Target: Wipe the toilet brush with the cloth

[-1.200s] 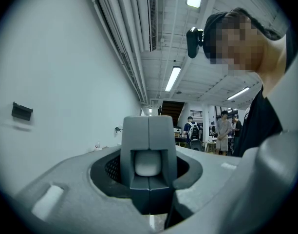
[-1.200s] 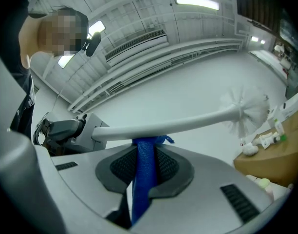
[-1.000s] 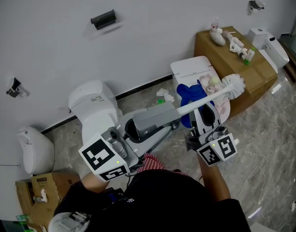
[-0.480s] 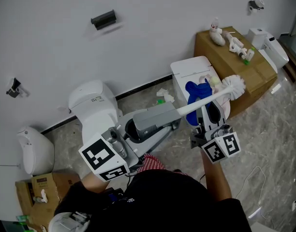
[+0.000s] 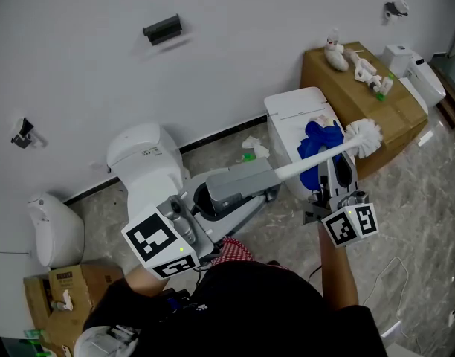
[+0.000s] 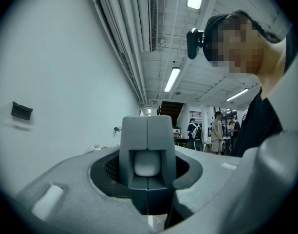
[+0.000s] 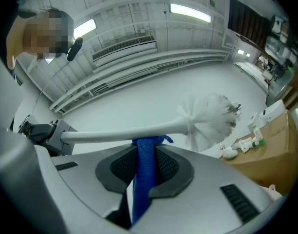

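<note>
1. The left tool (image 6: 147,140) has its jaws shut tight on the rounded white end of the toilet brush (image 5: 294,166). Only the left gripper view shows this end, which sits in the hollow between the two grey jaws.
2. The right tool (image 7: 148,156) has its jaws closed on the blue cloth (image 7: 142,189). In the right gripper view the cloth is pinched into a narrow strip that rises past the jaw tips. It touches the underside of the brush handle, just short of the bristles.
3. Only the head view shows the whole brush. Its handle runs from the left tool's tips out to the right, and the white bristle head (image 5: 365,135) hangs in the air past the right tool. The cloth bunches against the handle just ahead of the right tool.
4. There are two tools, one brush and one cloth.
5. A white toilet (image 5: 142,166) stands just left of the left tool.
6. A white box-shaped unit (image 5: 291,110) stands beyond the right tool.
7. There are two cardboard boxes. One (image 5: 406,117) stands beyond the right tool and carries small pale items on its top. The other (image 5: 86,281) is well behind the left tool; it is open and holds a small pale item too small to identify.
8. Only the left gripper view shows several people standing far off in the room.
</note>
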`<action>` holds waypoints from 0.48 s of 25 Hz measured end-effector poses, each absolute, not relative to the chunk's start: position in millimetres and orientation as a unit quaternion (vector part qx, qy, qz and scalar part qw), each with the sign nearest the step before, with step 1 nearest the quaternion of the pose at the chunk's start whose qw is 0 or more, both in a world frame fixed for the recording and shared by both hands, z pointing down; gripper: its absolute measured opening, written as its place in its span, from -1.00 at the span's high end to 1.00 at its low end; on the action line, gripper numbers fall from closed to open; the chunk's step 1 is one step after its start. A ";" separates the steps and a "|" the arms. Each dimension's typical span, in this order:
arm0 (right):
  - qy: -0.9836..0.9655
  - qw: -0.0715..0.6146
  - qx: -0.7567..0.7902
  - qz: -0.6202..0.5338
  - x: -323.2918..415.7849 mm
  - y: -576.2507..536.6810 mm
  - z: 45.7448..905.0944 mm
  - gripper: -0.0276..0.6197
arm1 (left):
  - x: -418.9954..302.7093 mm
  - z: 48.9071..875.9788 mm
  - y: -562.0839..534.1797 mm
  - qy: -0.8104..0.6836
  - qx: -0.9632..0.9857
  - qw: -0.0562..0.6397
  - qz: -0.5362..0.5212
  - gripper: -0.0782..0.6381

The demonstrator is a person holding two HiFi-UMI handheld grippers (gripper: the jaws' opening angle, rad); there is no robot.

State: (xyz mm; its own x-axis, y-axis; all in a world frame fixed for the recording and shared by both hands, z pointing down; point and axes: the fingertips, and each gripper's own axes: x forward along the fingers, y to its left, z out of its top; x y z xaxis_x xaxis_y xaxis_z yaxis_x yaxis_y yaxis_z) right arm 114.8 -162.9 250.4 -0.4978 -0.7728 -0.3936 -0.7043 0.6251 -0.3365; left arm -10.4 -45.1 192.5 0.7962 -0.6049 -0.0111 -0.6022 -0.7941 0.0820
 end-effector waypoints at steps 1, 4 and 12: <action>0.861 0.262 -0.431 -0.067 117.1 -163.9 250.9 0.72 | -10.5 192.2 -44.8 -0.318 0.947 0.036 -0.018 0.31; 0.855 0.264 -0.440 -0.069 124.5 -166.1 252.1 0.72 | -10.7 191.8 -44.0 -0.317 0.948 0.036 -0.017 0.31; 0.847 0.262 -0.458 -0.064 143.2 -169.3 254.6 0.72 | -9.6 193.1 -43.3 -0.313 0.949 0.036 -0.019 0.31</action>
State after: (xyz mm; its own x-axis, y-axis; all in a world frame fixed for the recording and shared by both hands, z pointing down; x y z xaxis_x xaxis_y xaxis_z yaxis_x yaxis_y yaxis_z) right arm 143.2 -169.3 254.6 -0.4432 -0.8094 -0.3853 -0.7420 0.5725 -0.3490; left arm -9.6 -43.3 193.1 0.8031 -0.5957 -0.0132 -0.5930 -0.8012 0.0800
